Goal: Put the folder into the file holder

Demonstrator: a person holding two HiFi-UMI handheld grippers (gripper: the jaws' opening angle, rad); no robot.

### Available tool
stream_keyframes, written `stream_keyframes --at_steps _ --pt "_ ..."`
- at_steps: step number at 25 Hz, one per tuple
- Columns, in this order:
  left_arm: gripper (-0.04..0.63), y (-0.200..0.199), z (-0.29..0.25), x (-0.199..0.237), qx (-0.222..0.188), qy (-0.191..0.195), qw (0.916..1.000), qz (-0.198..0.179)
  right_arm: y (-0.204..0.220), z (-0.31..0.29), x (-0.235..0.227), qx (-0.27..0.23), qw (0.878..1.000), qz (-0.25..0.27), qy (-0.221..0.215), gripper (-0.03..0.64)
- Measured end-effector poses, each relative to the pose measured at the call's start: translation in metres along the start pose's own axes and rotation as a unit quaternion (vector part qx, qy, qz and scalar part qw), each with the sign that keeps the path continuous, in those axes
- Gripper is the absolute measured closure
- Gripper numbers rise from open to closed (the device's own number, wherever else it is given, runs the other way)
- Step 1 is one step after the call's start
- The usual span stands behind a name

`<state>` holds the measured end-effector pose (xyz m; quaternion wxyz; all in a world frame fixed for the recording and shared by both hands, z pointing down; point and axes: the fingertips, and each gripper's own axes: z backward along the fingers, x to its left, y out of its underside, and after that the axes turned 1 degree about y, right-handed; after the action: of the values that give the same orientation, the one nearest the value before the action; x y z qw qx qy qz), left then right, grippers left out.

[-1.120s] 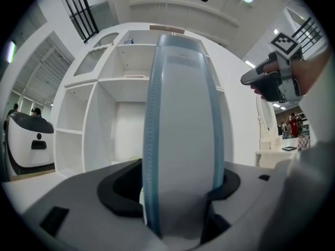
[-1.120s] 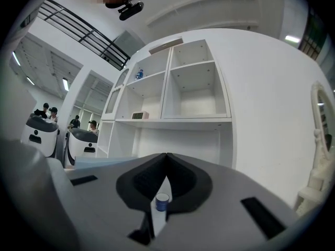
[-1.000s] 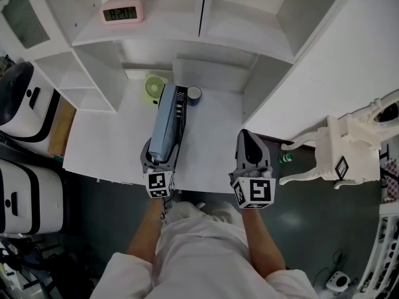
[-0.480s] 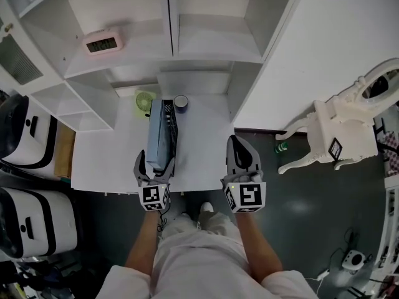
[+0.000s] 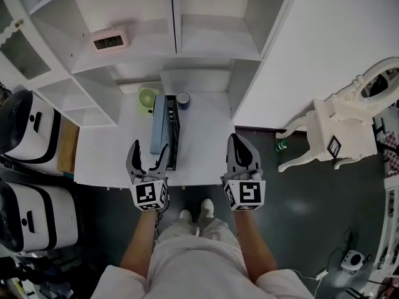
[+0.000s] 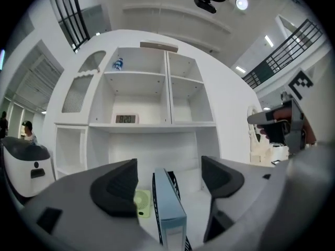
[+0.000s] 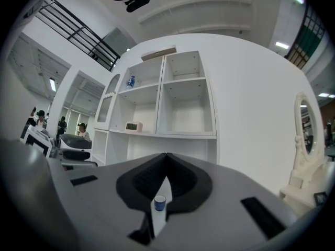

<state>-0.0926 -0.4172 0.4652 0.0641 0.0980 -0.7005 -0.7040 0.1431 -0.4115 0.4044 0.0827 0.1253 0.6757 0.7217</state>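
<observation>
The light-blue folder (image 5: 159, 131) stands on edge in the black wire file holder (image 5: 174, 134) in the middle of the white table (image 5: 206, 161). My left gripper (image 5: 148, 157) hovers at the table's front edge, just short of the folder's near end. Its jaws stand wide apart and are closing, and neither pad touches the folder. In the left gripper view the folder (image 6: 168, 209) and the file holder (image 6: 176, 184) lie straight ahead between the black pads (image 6: 116, 193). My right gripper (image 5: 241, 143) is shut and holds nothing, to the right of the file holder.
A green fan (image 5: 147, 99) and a blue cup (image 5: 182, 98) sit behind the file holder. A pink clock (image 5: 110, 40) rests on the white shelf unit above. White-and-black machines (image 5: 30, 126) stand at the left, and a white chair (image 5: 336, 136) stands on the dark floor at the right.
My left gripper let go of the folder, opened and drew back toward the table's front edge. The folder now rests lower in the holder. The right gripper barely moved.
</observation>
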Motion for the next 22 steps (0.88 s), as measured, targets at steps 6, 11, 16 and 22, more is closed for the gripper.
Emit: stream_keyframes --at_steps 6,11,16,22 --pt "0.528 -0.052 0.009 0.013 -0.026 -0.046 0.9982 -0.029 -0.013 0.006 0.012 -0.010 1.000 0.003 -0.008 0.620" --pt "0.604 -0.077 0.023 0.004 -0.043 -0.027 0.9972 -0.054 -0.030 0.016 0.030 -0.020 1.000 0.011 -0.013 0.620" --pt "0.604 -0.087 0.049 -0.005 -0.046 -0.008 0.9980 -0.044 -0.040 0.034 0.052 -0.024 0.999 0.019 -0.016 0.620" --pt "0.604 -0.092 0.093 -0.012 -0.042 -0.004 0.9986 -0.032 -0.050 0.073 0.073 -0.029 0.999 0.024 -0.025 0.621"
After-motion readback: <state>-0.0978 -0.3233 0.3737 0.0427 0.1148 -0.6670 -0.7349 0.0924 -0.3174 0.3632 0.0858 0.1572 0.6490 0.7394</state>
